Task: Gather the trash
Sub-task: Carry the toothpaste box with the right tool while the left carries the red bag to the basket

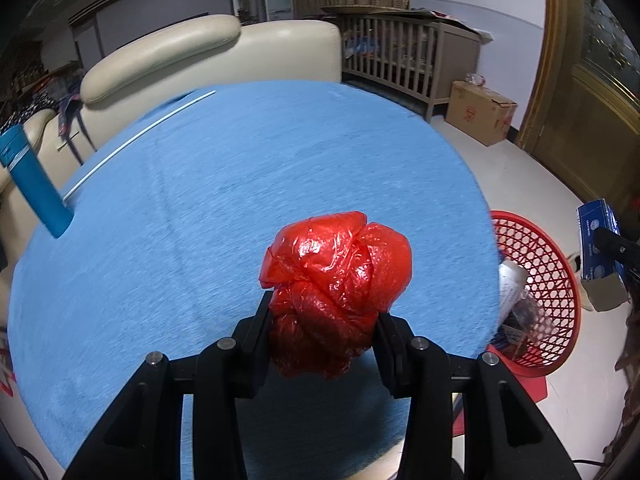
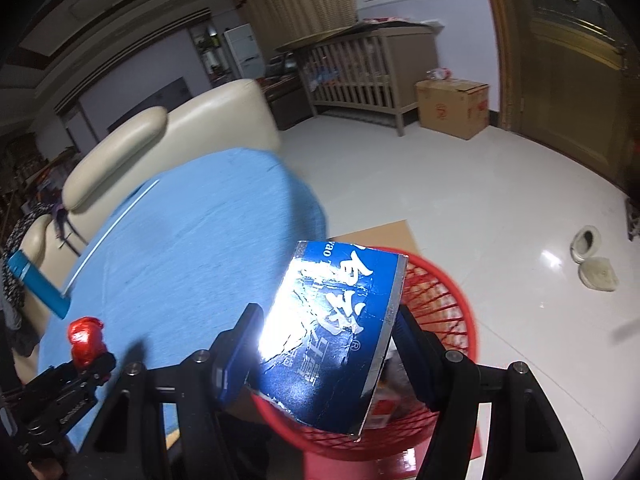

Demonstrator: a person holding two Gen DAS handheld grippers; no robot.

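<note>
My left gripper (image 1: 322, 320) is shut on a crumpled red plastic bag (image 1: 340, 280) and holds it above the round blue table (image 1: 240, 168). The bag also shows small at the lower left of the right wrist view (image 2: 86, 338). My right gripper (image 2: 326, 332) is shut on a blue carton (image 2: 332, 332) with white lettering and holds it over the red mesh basket (image 2: 444, 308). The basket (image 1: 536, 280) stands on the floor at the table's right edge, with some trash inside. The carton also shows at the right edge of the left wrist view (image 1: 598, 244).
A blue flat box (image 1: 34, 184) and a white straw (image 1: 136, 140) lie at the table's far left. A cream sofa (image 1: 192, 52) stands behind the table. A wooden crib (image 1: 400, 56) and a cardboard box (image 1: 480, 112) are farther back. White slippers (image 2: 592, 260) lie on the floor.
</note>
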